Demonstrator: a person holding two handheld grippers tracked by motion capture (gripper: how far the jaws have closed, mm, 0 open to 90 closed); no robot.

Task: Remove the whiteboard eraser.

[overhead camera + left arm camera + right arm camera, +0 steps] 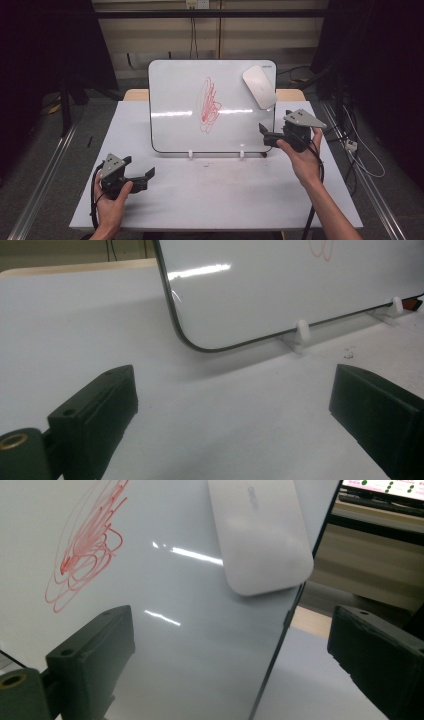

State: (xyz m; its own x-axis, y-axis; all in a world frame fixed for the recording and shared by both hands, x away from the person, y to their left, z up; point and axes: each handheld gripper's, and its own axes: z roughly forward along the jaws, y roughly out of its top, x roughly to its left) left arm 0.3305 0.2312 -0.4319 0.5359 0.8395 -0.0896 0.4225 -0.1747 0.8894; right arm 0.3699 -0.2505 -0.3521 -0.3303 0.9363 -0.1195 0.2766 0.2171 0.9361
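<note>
Whiteboard with red scribble and eraser, 2 sets of tongs nearby

The white surface carries an upright whiteboard that leans back on 2 small white clips at its lower edge. A red scribble sits near the board's middle, and a pale rounded eraser clings to the board's upper right corner, tilted. The right tongs hang just beside the board's lower right corner, jaws spread and gripping nothing; in the right gripper view the eraser lies ahead and above, between the jaws' lines. The left tongs hover over the surface's front left, well apart from the board, jaws wide and released.
</note>
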